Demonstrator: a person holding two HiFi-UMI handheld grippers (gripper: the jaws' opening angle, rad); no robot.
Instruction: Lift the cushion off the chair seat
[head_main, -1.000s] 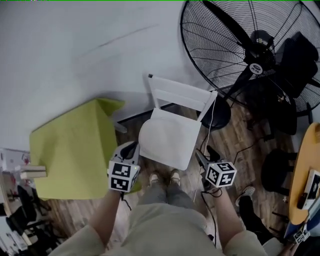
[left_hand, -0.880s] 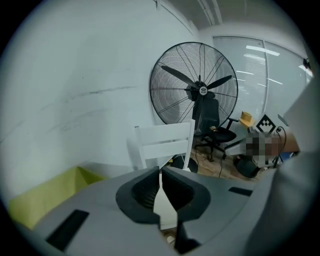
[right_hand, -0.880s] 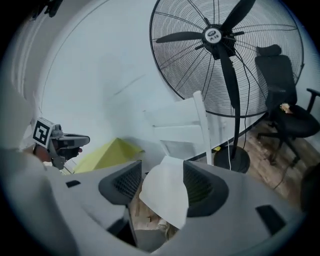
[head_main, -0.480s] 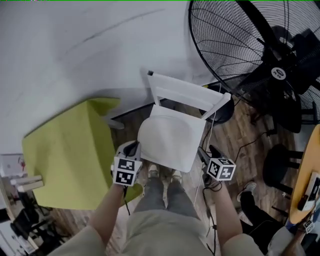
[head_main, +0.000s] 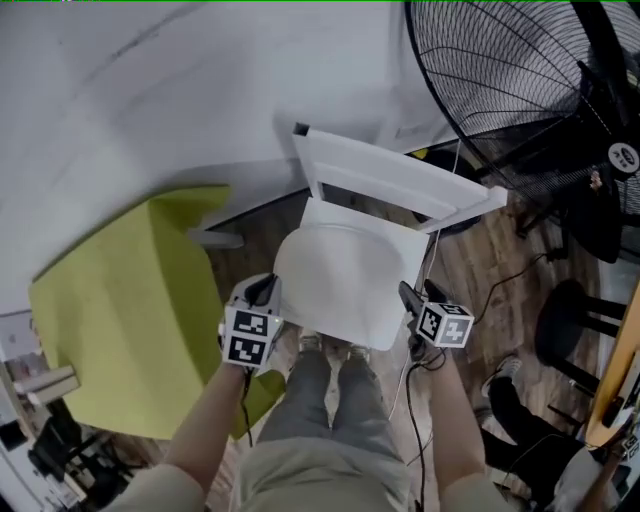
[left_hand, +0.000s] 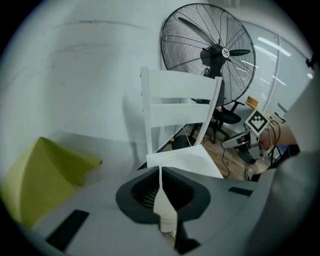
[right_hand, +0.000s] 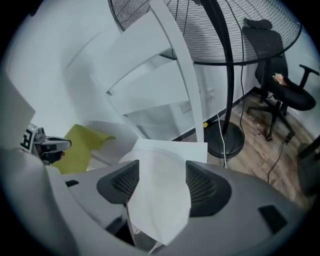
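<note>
Jaws of the left hand-held gripper (left_hand: 160, 175) are pressed almost together, leaving only a thin slit in which a white sliver shows; whether that sliver is the cushion cannot be told. Jaws of the right hand-held gripper (right_hand: 159, 177) are spread wide and have just been opening. The white cushion (head_main: 335, 285) shows in the gap between them, and the pads do not press on it. In the head view both tools point forward and down. The left one is just beside the cushion's front left edge and the right one just beside its front right corner, each carried on a bare forearm.

The cushion lies flat on the seat of the white chair (head_main: 400, 185), whose slatted back stands on the far side, towards the pale wall (head_main: 150, 120). The person's legs (head_main: 325, 400) stand close against the front of the seat, between the two tools. A yellow-green upholstered block (head_main: 120, 320) sits on the wooden floor (head_main: 480, 270) to the left of the chair, near the left tool. A large black pedestal fan (head_main: 520, 90) stands to the right, behind the chair.
</note>
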